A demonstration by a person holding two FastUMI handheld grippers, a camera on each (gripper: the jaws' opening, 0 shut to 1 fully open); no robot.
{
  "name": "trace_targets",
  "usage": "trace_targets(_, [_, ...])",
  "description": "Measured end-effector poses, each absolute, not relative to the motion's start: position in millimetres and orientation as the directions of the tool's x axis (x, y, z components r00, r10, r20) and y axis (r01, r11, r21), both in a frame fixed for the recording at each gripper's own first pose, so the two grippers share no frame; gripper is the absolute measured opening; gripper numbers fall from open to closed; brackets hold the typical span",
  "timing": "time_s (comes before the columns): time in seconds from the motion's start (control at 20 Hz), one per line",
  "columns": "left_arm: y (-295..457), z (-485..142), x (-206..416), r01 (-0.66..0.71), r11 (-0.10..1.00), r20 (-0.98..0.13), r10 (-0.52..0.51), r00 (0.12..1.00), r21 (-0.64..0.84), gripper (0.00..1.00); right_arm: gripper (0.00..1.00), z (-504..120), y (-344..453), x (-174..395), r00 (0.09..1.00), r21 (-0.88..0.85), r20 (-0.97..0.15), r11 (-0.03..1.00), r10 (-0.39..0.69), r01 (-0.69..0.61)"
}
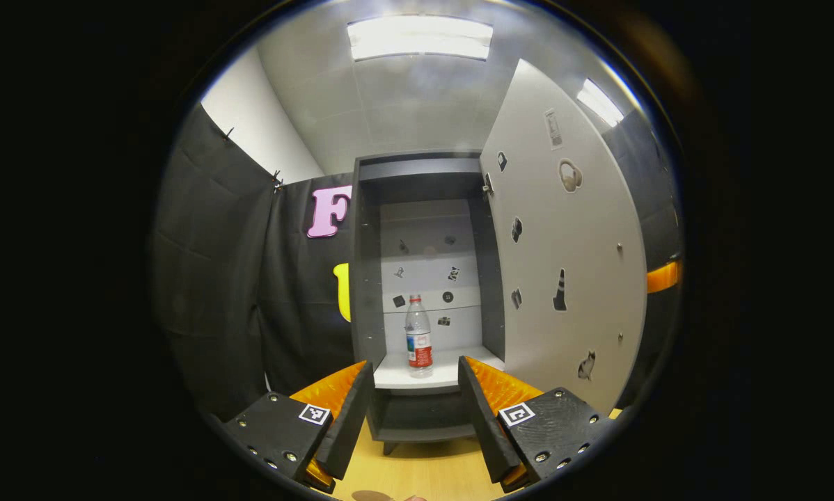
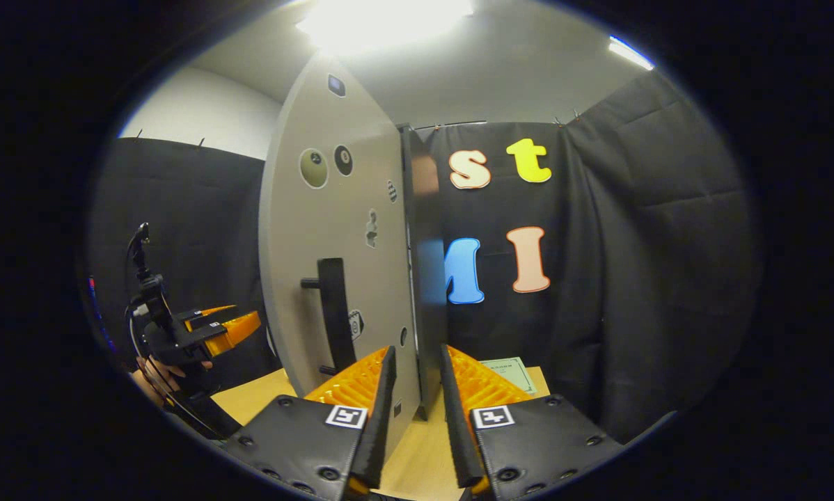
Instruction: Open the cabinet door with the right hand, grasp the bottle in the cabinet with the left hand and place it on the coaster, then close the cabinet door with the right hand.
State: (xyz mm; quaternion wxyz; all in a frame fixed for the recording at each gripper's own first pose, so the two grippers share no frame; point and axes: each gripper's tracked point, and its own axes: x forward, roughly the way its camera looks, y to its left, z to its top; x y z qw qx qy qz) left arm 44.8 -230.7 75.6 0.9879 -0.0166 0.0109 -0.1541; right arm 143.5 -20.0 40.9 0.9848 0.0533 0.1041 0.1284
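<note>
Bottle (image 1: 418, 335): stands upright on the pale shelf (image 1: 417, 379) inside the cabinet (image 1: 424, 292), clear plastic with a red label, touched by neither gripper.
Cabinet door (image 1: 563, 257): swung wide open to the right of the cabinet in the left gripper view; stickers dot its inner face.
Door handle (image 2: 332, 306): dark vertical bar on the door's outer face, in the right gripper view.
Left gripper (image 1: 415, 407): fingers spread wide, empty, pointed at the bottle from short of the cabinet, above the wooden table (image 1: 424, 473).
Right gripper (image 2: 417, 400): fingers straddle the door's free edge; they seem to have a slight gap, but contact is hard to judge.
Green card (image 2: 511, 372): lies on the table beyond the door; possibly the coaster.
</note>
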Motion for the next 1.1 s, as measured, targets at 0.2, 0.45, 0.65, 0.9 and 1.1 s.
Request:
trace_targets(0.2, [-239,86,83,0.328,0.944,-0.010,-0.328,0.944,-0.031,0.70,1.00,38,-56,147,0.973,0.128,-0.179,0.984,0.148,-0.127])
trace_targets(0.45, [-260,96,138,0.391,0.919,-0.011,-0.392,0.920,-0.045,0.70,0.98,38,-82,155,0.985,0.124,-0.163,0.992,0.046,-0.026])
trace_targets(0.65, [-269,100,180,0.420,0.907,-0.009,-0.421,0.907,-0.042,0.70,0.98,31,-88,162,0.984,0.109,-0.177,0.993,-0.022,0.042])
trace_targets(0.9, [-280,95,227,0.446,0.893,-0.014,-0.448,0.894,-0.062,0.70,0.98,24,-100,168,0.977,0.089,-0.186,0.989,-0.101,0.119])
trace_targets(1.1, [-288,77,269,0.449,0.889,-0.038,-0.454,0.890,-0.088,0.70,0.98,18,-109,176,0.966,0.077,-0.196,0.979,-0.171,0.189])
